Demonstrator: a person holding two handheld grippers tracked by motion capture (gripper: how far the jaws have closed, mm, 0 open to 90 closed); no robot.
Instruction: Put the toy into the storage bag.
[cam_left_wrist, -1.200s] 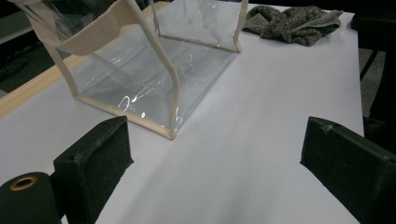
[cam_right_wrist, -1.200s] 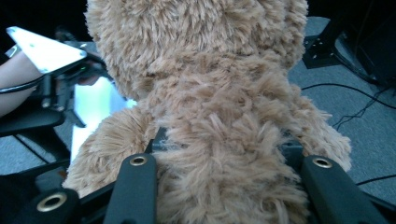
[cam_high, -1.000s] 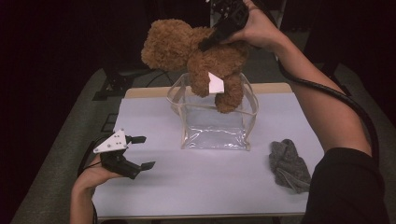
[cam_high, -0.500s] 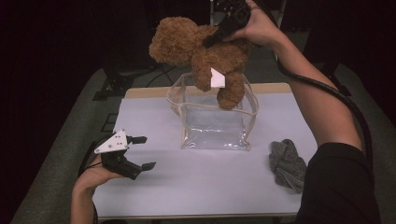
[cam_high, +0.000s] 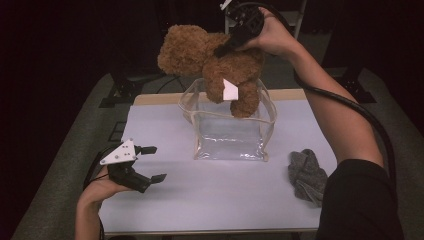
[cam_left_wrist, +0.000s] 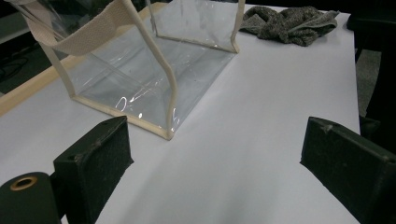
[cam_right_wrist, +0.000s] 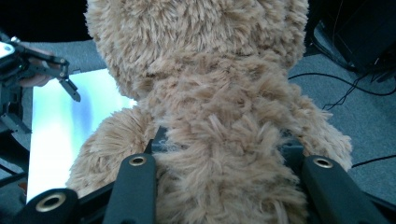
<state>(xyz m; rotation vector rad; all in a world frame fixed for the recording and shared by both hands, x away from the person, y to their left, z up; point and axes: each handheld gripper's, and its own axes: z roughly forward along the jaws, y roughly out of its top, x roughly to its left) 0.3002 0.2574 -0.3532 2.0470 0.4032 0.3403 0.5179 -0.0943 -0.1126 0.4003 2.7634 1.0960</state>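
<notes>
A brown teddy bear (cam_high: 210, 60) hangs over the open top of a clear plastic bag (cam_high: 230, 135) with beige trim, its legs dipping past the rim. My right gripper (cam_high: 226, 49) is shut on the bear's back (cam_right_wrist: 210, 93), both jaws pressed into the fur (cam_right_wrist: 224, 144). A white tag (cam_high: 230, 91) sticks out of the bear's side. My left gripper (cam_high: 156, 163) rests at the table's front left, open with nothing between its jaws (cam_left_wrist: 217, 140), pointing toward the bag (cam_left_wrist: 140, 70).
A crumpled grey cloth (cam_high: 306, 172) lies on the white table (cam_high: 225, 200) to the right of the bag, also in the left gripper view (cam_left_wrist: 289, 21). A thick cable trails along the right forearm. Dark floor surrounds the table.
The bear has swayed slightly over the bag in the right gripper. The left gripper has kept still.
</notes>
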